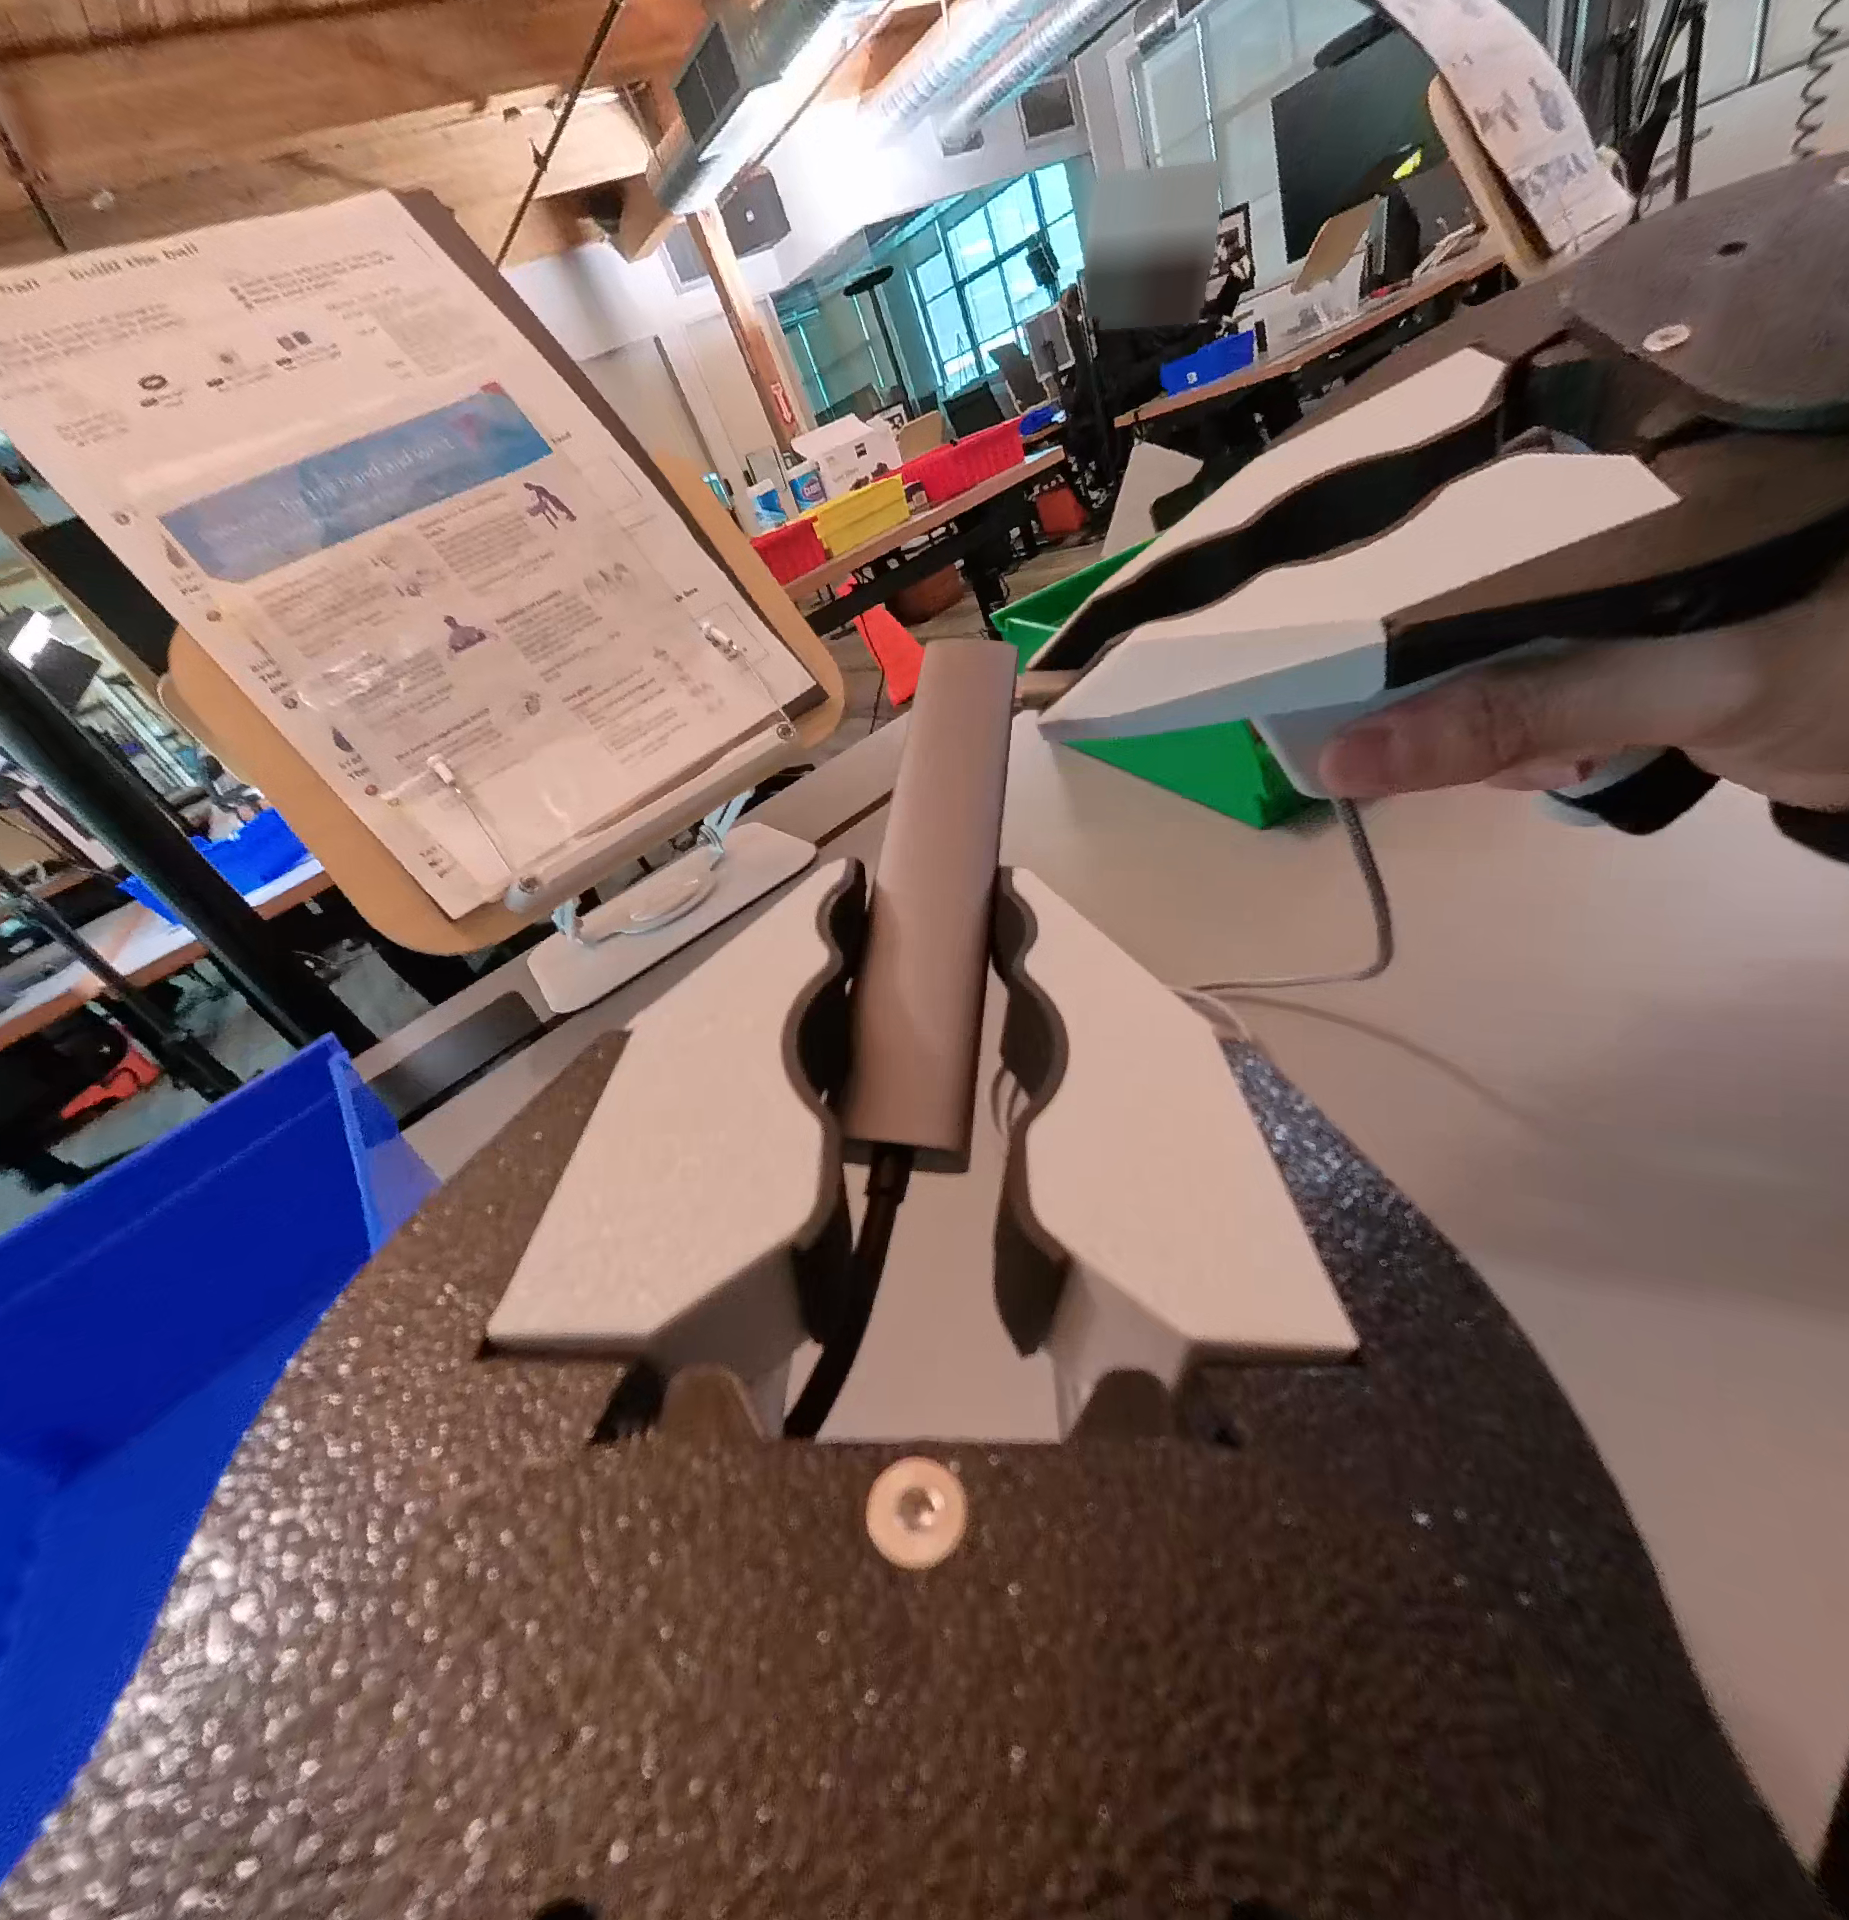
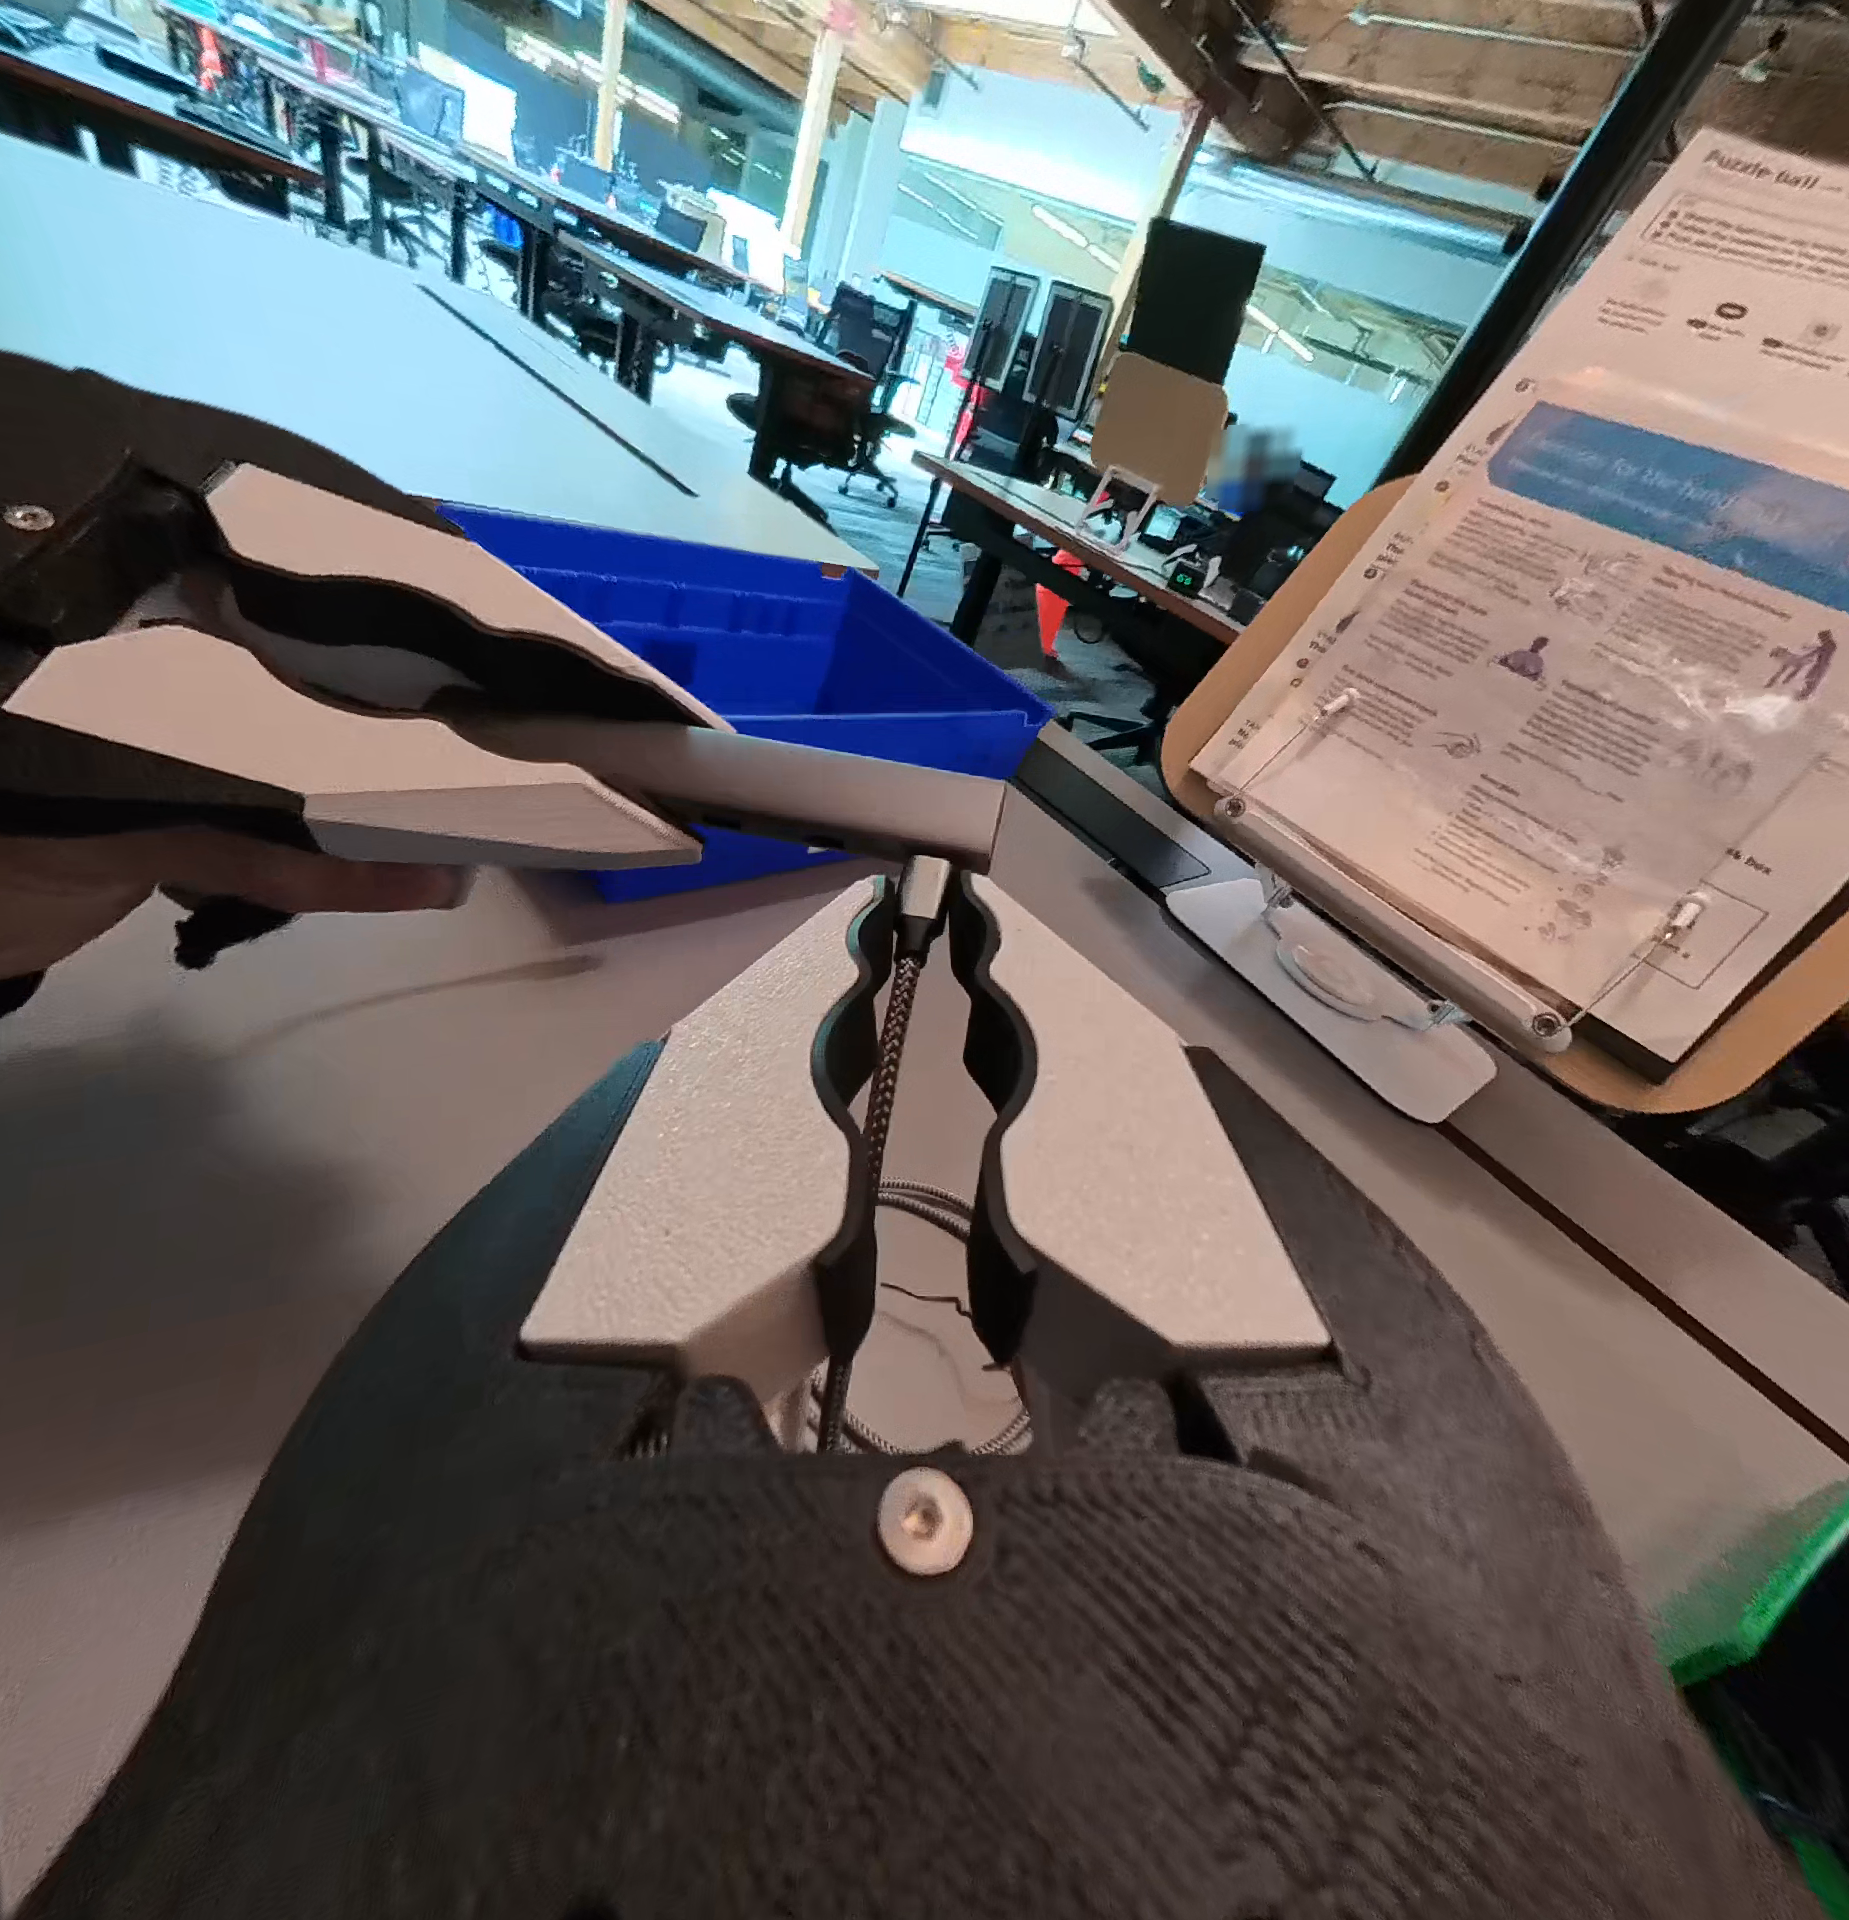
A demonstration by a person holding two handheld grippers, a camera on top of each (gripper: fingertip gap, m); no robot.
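My left gripper is shut on a slim grey metal hub and holds it above the table; a black cord leaves the hub's near end. My right gripper is shut on the metal plug of a grey braided cable. The plug's tip meets the hub's side near its far end; I cannot tell how deep it sits. In the left wrist view the right gripper, held by a hand, is at the hub's far end, the cable hanging down. The right wrist view shows the left gripper.
A blue bin stands on the left of the grey table, a green bin on the right. A stand with a printed sheet is at the table's far edge. A black pole rises beside it. The tips of one gripper are about 5 cm away from the tips of the other.
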